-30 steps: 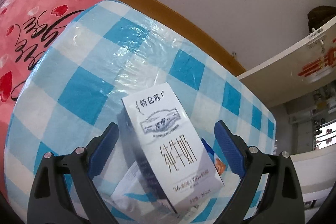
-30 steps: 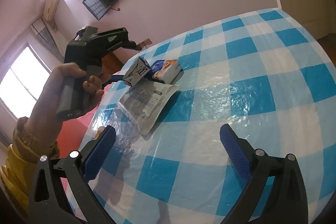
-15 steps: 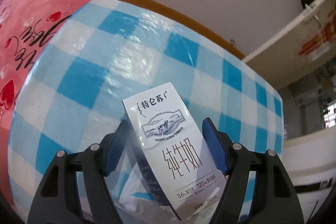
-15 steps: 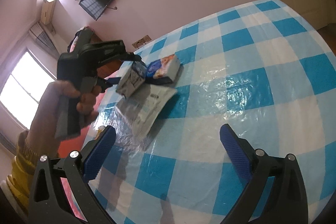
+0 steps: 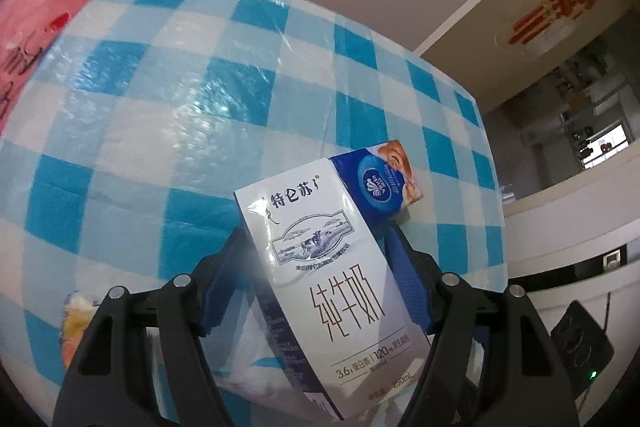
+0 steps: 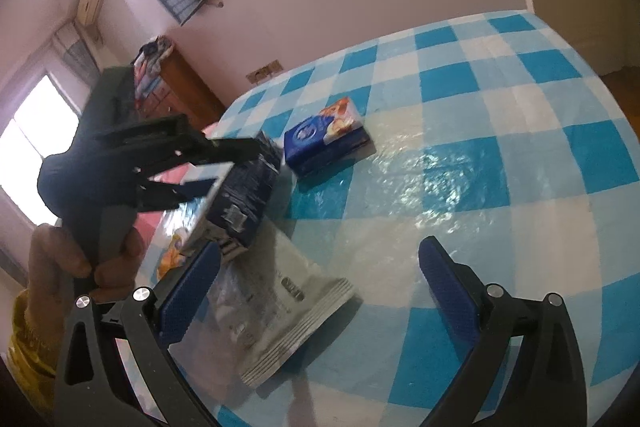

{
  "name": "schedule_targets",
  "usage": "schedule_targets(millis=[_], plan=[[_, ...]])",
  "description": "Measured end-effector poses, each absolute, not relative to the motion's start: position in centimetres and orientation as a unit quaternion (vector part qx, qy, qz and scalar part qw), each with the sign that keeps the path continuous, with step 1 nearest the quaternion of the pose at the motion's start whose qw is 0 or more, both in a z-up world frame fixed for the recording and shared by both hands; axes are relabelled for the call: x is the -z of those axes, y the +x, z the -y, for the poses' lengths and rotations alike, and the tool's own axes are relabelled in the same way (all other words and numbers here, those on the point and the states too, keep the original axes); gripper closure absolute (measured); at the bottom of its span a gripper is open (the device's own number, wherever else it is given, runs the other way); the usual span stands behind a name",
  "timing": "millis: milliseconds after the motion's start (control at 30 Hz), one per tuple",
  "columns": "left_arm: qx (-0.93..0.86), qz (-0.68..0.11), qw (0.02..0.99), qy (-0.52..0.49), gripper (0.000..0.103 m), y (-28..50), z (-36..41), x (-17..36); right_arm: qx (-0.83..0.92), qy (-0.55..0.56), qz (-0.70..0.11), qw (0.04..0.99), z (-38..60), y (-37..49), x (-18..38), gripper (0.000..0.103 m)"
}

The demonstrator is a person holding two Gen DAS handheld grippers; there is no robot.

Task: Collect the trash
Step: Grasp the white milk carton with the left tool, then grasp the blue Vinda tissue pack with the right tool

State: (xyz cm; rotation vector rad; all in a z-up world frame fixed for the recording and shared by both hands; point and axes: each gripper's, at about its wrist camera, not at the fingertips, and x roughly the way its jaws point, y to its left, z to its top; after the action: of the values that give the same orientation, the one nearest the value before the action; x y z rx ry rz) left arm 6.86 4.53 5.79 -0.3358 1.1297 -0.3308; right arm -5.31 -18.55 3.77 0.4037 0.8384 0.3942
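Now the left gripper (image 5: 316, 279) has its jaws pressed on the two narrow sides of the milk carton (image 5: 332, 291). The jaws have just been closing, and the carton sits between them, held up off the blue checked tabletop (image 5: 168, 99). It looks light, most likely empty. Its card walls are thin and a bit slick, so a hard squeeze could dent it or let it slip. Holding it across the middle of the sides, as it is held now, seems best.

A blue tissue pack (image 6: 326, 141) lies flat on the tabletop just behind the carton. It should be soft and squashy. A crinkly clear bag (image 6: 272, 311) lies nearer, thin and floppy. The right gripper (image 6: 316, 295) hangs over that bag with its jaws wide apart and nothing in them.
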Motion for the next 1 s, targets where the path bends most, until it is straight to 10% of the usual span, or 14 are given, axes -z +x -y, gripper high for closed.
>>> schedule_targets(millis=[1000], plan=[[0.186,-0.454,0.842,-0.225,0.034,0.2,-12.7,-8.1,-0.156,0.142,-0.433,0.877,15.9,-1.3,-5.1,0.005]])
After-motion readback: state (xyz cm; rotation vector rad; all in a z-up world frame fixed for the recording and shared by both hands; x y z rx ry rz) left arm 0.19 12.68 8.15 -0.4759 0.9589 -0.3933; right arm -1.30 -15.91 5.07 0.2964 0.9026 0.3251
